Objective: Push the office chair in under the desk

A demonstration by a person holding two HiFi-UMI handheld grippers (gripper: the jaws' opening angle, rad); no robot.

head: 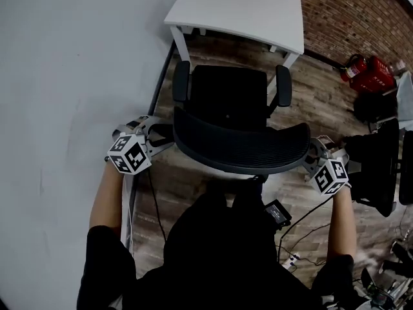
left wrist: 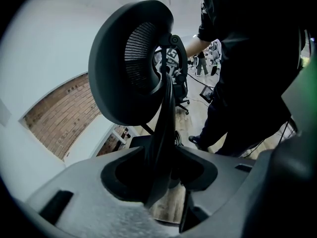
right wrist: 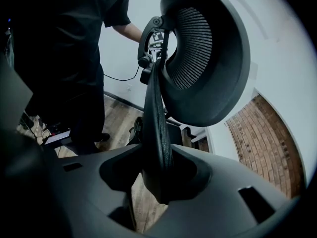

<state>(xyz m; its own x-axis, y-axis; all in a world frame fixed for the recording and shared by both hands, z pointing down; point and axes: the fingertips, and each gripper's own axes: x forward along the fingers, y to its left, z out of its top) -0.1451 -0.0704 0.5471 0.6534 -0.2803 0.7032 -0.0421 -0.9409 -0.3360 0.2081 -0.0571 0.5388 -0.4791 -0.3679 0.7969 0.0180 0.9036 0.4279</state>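
Left claw (head: 166, 135) loose astride chair backrest (head: 242, 148); right claw (head: 310, 154) clamping it.

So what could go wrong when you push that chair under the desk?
The armrests sit about as wide as the desk legs, so one might bump. The left gripper looks loose around the backrest while the right gripper grips it, so the chair could swivel. Cables on the floor could trip the person.
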